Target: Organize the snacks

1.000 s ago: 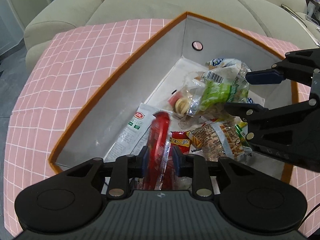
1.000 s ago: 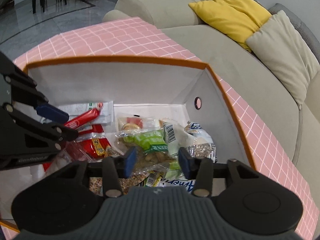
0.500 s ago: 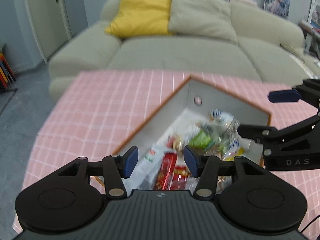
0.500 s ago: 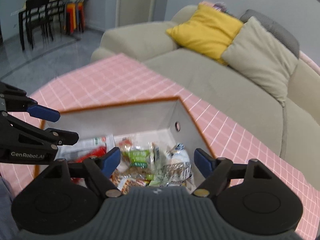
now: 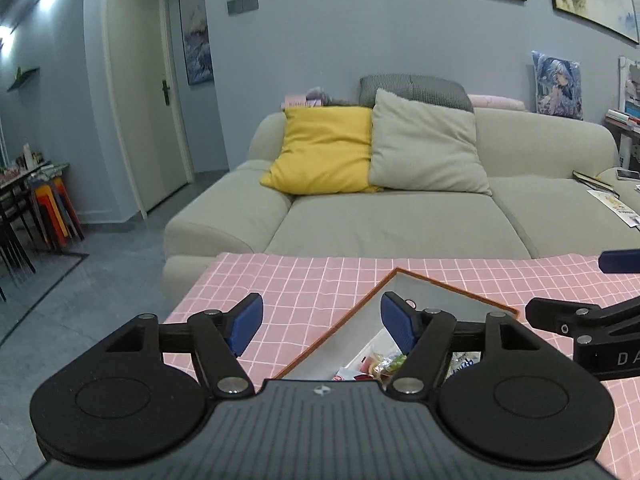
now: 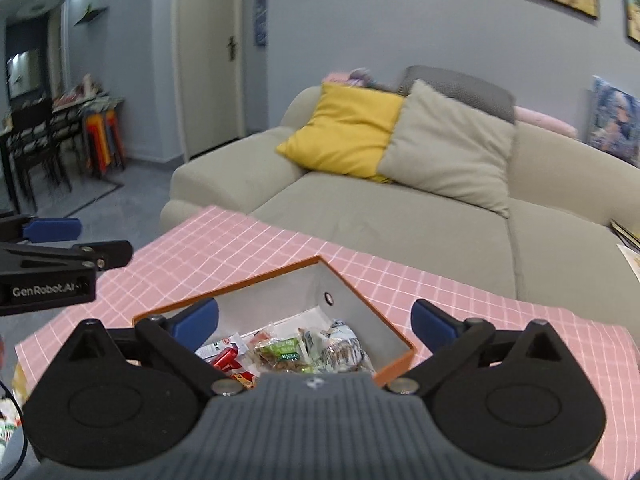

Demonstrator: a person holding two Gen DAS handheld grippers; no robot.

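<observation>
Two grippers were in view, both above a pink checked tablecloth (image 6: 248,248) and both empty.

Left gripper (image 5: 322,322): jaws had just been opening and stood wide, blue pads (image 5: 244,322) well apart, nothing between them. It hung above the near left side of the box, with the box's corner showing through the gap.

Right gripper (image 6: 314,322): jaws had just been opening and stood at their widest, blue pads (image 6: 430,322) spread past the box's walls on either side, nothing gripped. The box interior lay directly below and ahead of it, between the fingers.

Box (image 6: 352,288): orange-rimmed, grey-white inside, open-topped, one round hole in a wall, set cornerwise on the tablecloth.

Snacks (image 6: 296,350): a loose heap on the box floor, touching one another. Among them a green-labelled clear bag (image 6: 280,348), a red stick pack (image 6: 224,358), a white sachet (image 6: 218,346) at the left, a silvery packet (image 6: 340,346) at the right. All sat below both grippers, apart from the pads. In the left wrist view only a sliver of the heap (image 5: 376,364) showed, beside the right finger.

Beyond the table: a beige sofa (image 5: 400,224) with a yellow cushion (image 5: 320,152) and a grey cushion (image 5: 424,148) leaning side by side.
</observation>
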